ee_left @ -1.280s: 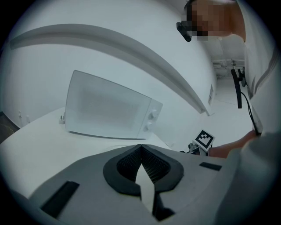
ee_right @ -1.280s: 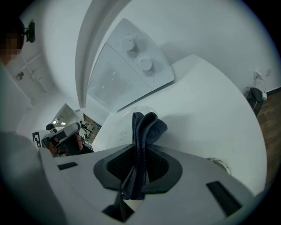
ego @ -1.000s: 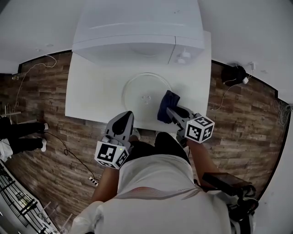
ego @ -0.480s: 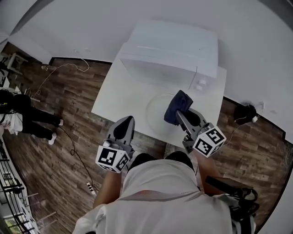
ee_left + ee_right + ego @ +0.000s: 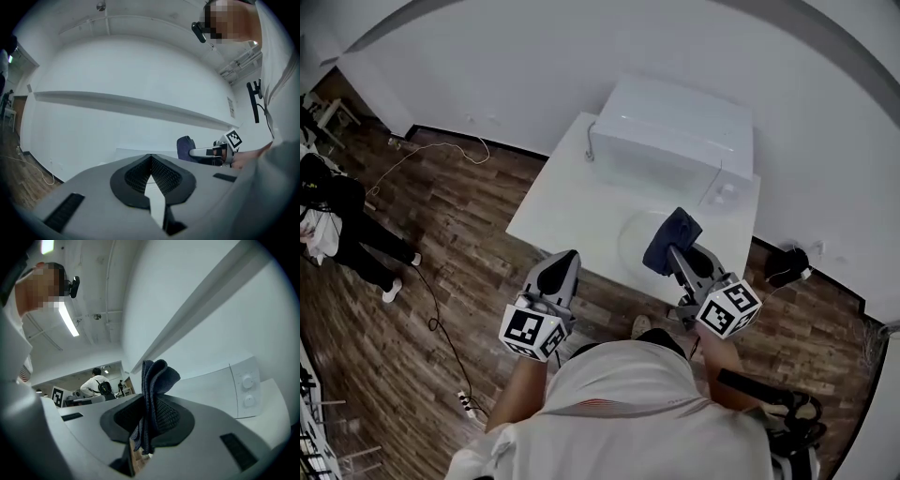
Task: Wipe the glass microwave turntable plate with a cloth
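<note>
The glass turntable plate (image 5: 632, 240) lies on the white table (image 5: 572, 202) in front of the microwave (image 5: 675, 141); its right part is hidden behind the cloth. My right gripper (image 5: 673, 249) is shut on a folded dark blue cloth (image 5: 672, 232), held over the plate's near right side; whether it touches the plate is unclear. In the right gripper view the cloth (image 5: 157, 376) stands up between the jaws of that gripper (image 5: 150, 401). My left gripper (image 5: 566, 255) hangs at the table's near edge, shut and empty (image 5: 151, 158). From it I see the cloth (image 5: 184, 147).
The microwave (image 5: 234, 385) has two knobs on its right panel. White walls stand behind the table. A person (image 5: 337, 220) stands on the wooden floor at the far left, cables (image 5: 441, 309) trail over it, and a dark object (image 5: 787, 264) lies at the right.
The head view has swung, so table and microwave now sit farther off and to the right. Both grippers have stayed close to the body; the right one still holds the cloth.
</note>
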Tool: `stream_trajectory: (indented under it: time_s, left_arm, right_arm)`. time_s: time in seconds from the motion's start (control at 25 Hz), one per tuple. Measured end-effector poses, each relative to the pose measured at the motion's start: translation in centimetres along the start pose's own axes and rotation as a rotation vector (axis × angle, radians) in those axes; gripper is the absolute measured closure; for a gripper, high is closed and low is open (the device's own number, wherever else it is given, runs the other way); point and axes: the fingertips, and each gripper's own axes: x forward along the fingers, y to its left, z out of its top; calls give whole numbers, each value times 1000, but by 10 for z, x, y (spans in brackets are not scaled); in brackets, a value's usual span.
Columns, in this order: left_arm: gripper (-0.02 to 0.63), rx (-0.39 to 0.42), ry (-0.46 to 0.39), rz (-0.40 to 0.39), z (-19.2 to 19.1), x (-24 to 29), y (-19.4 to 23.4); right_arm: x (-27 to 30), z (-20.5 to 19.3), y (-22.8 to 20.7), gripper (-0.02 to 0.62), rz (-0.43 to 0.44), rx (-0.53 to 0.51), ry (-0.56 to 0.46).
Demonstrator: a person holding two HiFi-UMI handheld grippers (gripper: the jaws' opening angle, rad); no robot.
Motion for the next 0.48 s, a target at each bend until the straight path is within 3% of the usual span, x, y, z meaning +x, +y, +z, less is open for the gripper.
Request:
stream_trajectory:
  time_s: [0.2,0.48]
  left_arm:
    - [595,-8,-20,-49,0,-53,4]
    - [595,-50,-32,-114,-10,-102,-6]
  right_arm:
    - [-8,-22,77,534,5,-127,46]
    - [-50,-44,124,534,-91,-141,46]
